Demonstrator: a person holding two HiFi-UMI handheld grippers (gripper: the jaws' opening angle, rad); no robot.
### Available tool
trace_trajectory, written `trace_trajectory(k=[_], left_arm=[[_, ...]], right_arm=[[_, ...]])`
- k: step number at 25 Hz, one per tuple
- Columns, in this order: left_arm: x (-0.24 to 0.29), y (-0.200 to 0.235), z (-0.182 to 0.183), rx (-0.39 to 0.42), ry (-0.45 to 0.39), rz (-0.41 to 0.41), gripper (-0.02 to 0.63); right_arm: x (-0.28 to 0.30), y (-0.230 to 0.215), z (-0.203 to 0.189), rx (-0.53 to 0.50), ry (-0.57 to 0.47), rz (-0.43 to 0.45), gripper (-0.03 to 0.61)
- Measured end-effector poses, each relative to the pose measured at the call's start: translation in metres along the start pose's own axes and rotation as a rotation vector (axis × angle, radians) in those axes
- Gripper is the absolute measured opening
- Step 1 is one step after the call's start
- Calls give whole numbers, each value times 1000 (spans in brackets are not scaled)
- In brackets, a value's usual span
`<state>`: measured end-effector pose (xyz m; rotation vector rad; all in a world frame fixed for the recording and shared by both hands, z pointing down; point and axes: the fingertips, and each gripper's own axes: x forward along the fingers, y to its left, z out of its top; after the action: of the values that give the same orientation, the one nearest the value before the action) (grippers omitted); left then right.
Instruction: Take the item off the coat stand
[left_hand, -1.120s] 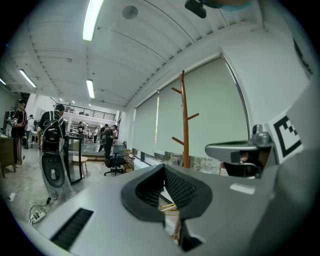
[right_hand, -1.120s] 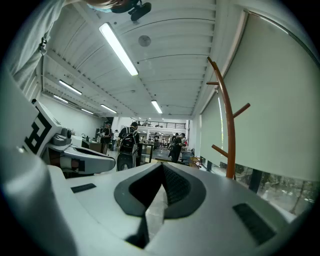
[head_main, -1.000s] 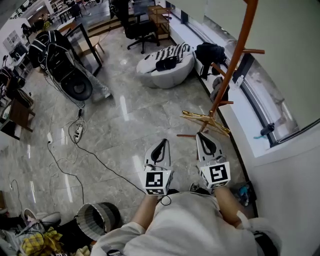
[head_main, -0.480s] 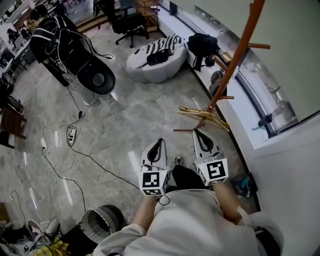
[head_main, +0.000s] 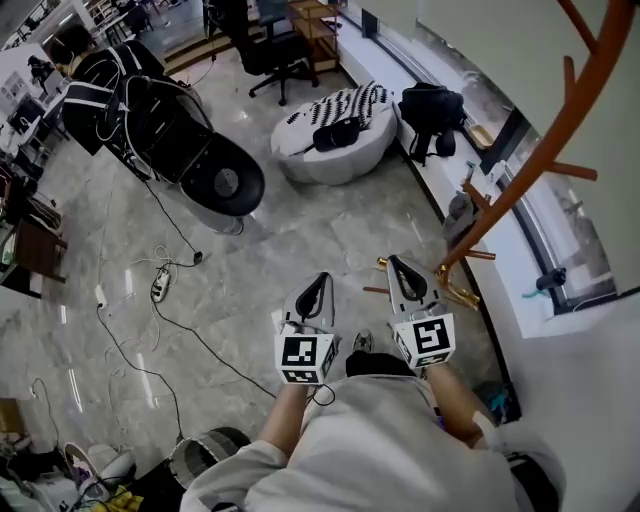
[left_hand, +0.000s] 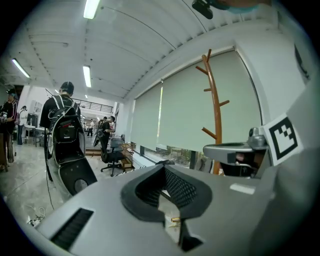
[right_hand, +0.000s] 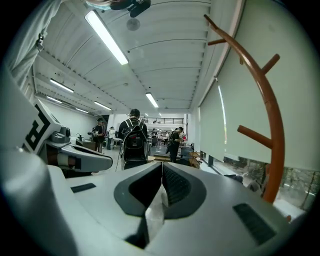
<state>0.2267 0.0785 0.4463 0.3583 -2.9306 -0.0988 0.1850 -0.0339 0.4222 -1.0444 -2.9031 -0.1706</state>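
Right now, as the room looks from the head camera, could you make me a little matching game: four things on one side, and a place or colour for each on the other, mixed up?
Things:
1. coat stand
2. bag
3. striped cloth
4. power strip

Descriptions:
A. lying on the white round seat
B. on the grey floor, among cables
C. orange-brown and tall
D. black, just right of the seat in the head view

Pairs: 1-C, 2-D, 3-A, 4-B
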Motion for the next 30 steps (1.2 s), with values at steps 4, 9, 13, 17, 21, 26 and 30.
trace_trajectory(k=[4, 9, 13, 17, 21, 26, 30], left_arm=[[52, 10, 3, 6, 2, 6, 11], [110, 31, -2, 15, 22, -9, 11], [151, 51, 0, 10, 50, -54, 11], [206, 73, 8, 3, 72, -158, 11], [270, 91, 22, 37, 89, -311, 11], [334, 113, 39, 74, 116, -508, 11], [373, 118, 41, 94, 143, -687, 11]], right_arm=[[37, -30, -6, 1, -8, 16, 6], [87, -69, -22, 21, 2, -11, 6], [125, -84, -30, 33, 30, -41, 6], [169, -99, -33, 32, 61, -102, 6], [215, -127, -34, 53, 98, -230, 6], [262, -149, -29, 95, 135, -405, 6], [278, -164, -27, 114, 156, -582, 6]])
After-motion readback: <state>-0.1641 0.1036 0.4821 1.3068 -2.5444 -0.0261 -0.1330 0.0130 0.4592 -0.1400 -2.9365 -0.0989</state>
